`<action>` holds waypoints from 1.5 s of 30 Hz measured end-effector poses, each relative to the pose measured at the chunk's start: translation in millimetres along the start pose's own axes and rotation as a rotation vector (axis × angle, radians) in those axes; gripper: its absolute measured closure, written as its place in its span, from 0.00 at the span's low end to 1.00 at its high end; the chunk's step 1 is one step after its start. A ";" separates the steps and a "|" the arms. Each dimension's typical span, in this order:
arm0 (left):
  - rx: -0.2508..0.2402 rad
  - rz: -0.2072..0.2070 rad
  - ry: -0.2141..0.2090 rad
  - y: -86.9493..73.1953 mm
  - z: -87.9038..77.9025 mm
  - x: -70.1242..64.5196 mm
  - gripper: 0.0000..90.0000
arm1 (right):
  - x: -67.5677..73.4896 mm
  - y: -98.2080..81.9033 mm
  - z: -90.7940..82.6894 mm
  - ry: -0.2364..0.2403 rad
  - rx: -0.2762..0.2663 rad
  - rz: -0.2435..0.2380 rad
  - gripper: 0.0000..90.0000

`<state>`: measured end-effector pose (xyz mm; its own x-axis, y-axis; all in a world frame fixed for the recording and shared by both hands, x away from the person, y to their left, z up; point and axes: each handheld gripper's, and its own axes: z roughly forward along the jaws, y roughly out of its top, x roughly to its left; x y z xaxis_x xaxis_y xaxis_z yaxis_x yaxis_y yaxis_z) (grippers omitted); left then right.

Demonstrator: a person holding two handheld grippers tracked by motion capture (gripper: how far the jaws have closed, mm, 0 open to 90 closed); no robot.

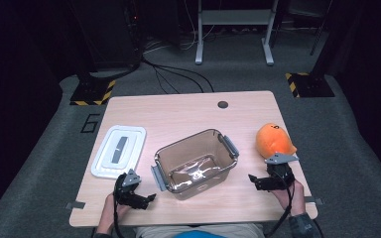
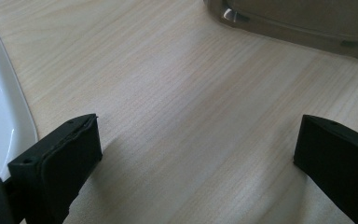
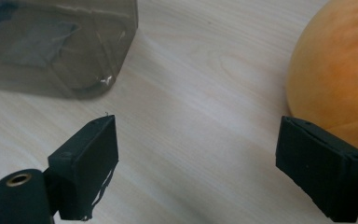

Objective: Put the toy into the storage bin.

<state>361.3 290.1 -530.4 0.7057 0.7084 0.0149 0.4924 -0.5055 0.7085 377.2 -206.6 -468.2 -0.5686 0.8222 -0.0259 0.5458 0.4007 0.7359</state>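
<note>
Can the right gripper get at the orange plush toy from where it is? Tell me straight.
Probably yes. The right gripper is open and empty, the orange plush toy lies just beyond it, and only bare table lies between them; the clear container sits off to its side.

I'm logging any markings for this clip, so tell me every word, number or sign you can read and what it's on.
"6": outlined on the grey floor left of the table.
Dark mark on top of the orange plush toy: too small to read.
Grey panel on the white lid: no legible text.
</note>
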 end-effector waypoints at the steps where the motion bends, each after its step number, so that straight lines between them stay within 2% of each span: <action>1: -0.001 -0.001 -0.002 0.0 0.1 0.1 0.00 | -0.7 3.2 -1.4 -0.008 -0.001 -0.001 0.14; 15: -0.004 0.001 -0.002 -0.1 0.4 0.2 0.01 | -21.0 39.2 -9.1 -0.015 -0.018 -0.021 0.14; 28: -0.005 -0.001 -0.002 -0.2 0.5 0.0 0.01 | -46.8 69.0 -14.5 -0.031 -0.045 0.006 0.14; 45: -0.007 0.000 -0.001 -0.3 0.6 -0.1 0.01 | -82.2 88.0 -12.6 -0.081 -0.008 0.048 0.09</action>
<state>361.4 289.9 -531.1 0.7060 0.7081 0.0144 0.4887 -0.5018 0.7137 464.2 -244.1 -392.7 -0.4900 0.8705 -0.0455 0.5661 0.3575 0.7428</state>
